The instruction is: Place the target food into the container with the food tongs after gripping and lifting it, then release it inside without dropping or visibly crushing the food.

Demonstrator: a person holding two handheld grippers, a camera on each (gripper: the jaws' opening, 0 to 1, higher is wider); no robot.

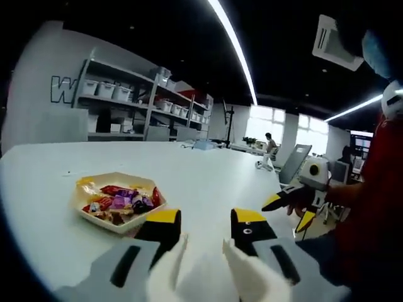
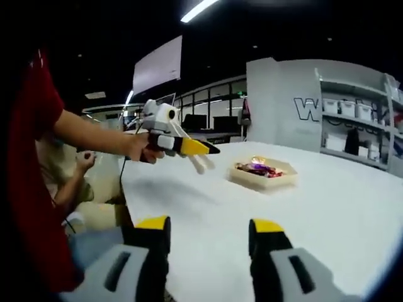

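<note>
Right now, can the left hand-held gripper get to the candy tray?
Probably yes: the left hand-held gripper points near the candy tray, with only bare white table between them.

tray of sweets (image 1: 119, 204) on table (image 1: 208, 176), shelves (image 1: 135, 104) behind; left gripper (image 2: 200, 154) left of tray

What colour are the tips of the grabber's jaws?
Yellow. The right gripper has yellow tips on black jaws, clearest in the right gripper view.

You stand at a wide white table (image 1: 208, 170) in a dark-ceilinged office, with grey shelving (image 1: 135, 100) holding white bins against the wall, a long ceiling light strip (image 1: 236, 47) overhead, and bright windows (image 1: 258, 123) far behind it
</note>
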